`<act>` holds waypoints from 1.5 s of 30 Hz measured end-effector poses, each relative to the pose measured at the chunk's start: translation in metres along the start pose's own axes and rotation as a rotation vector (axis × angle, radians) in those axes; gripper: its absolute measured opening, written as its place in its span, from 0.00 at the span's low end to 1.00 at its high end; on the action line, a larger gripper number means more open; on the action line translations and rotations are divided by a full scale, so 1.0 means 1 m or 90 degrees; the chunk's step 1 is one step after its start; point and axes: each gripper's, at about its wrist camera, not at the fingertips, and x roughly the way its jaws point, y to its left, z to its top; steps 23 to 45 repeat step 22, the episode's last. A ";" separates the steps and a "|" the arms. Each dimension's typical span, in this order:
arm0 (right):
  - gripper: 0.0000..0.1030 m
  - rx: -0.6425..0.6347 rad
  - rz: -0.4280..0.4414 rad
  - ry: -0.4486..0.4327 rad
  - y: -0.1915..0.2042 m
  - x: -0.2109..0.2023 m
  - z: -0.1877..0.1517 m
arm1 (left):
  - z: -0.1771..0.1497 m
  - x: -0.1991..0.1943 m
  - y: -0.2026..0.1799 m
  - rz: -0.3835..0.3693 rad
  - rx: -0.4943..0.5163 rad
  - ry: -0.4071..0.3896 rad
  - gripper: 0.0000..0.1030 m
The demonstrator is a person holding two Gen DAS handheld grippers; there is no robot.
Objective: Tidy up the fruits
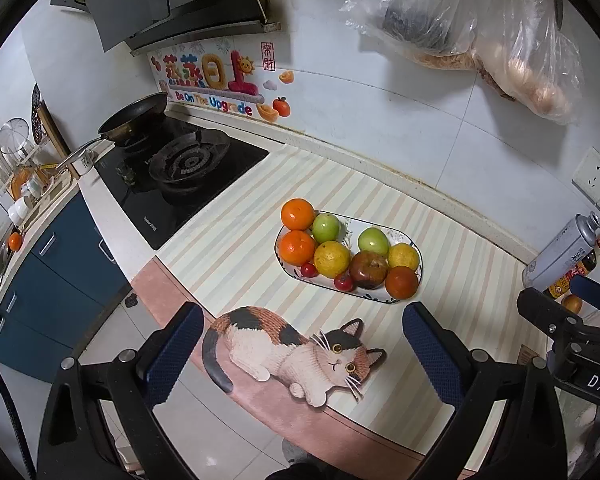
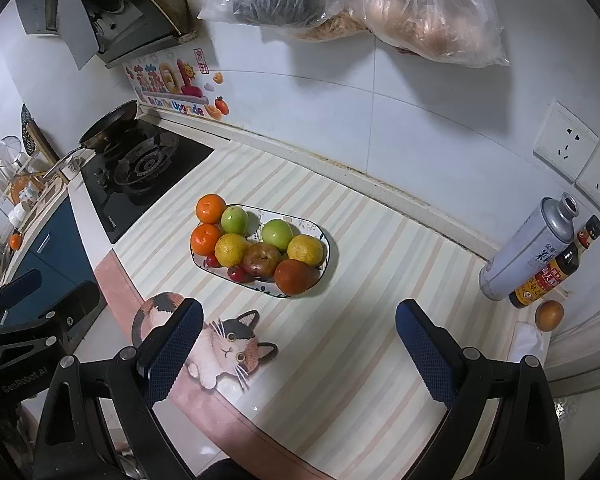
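Note:
An oval patterned plate [image 1: 356, 224] [image 2: 320, 236] sits on the striped counter mat, holding several fruits: oranges [image 1: 297, 213] [image 2: 211, 208], green apples [image 1: 326, 227] [image 2: 277, 233], yellow citrus [image 1: 331, 259] [image 2: 305, 250], a brownish apple [image 1: 368, 269] [image 2: 261, 261] and small red fruits [image 1: 344, 282] [image 2: 238, 274]. One more orange fruit [image 2: 549, 315] [image 1: 571, 303] lies apart at the right by the bottles. My left gripper [image 1: 302, 346] hovers open over the cat-shaped mat, in front of the plate. My right gripper [image 2: 298, 344] hangs open, nothing between its fingers, in front of the plate.
A cat-shaped mat [image 1: 292, 348] [image 2: 228, 348] lies at the counter's front edge. A gas hob [image 1: 180, 172] with a frying pan [image 1: 134, 118] stands to the left. A metal can [image 2: 528, 244] and sauce bottles [image 2: 548, 276] stand at the right. Plastic bags [image 2: 360, 4] hang on the wall above.

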 end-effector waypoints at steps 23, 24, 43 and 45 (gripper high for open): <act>0.96 -0.001 0.000 -0.003 0.006 -0.006 -0.002 | 0.001 -0.009 0.010 0.000 -0.004 -0.009 0.99; 0.96 -0.001 0.000 -0.003 0.006 -0.006 -0.002 | 0.001 -0.009 0.010 0.000 -0.004 -0.009 0.99; 0.96 -0.001 0.000 -0.003 0.006 -0.006 -0.002 | 0.001 -0.009 0.010 0.000 -0.004 -0.009 0.99; 0.96 -0.001 0.000 -0.003 0.006 -0.006 -0.002 | 0.001 -0.009 0.010 0.000 -0.004 -0.009 0.99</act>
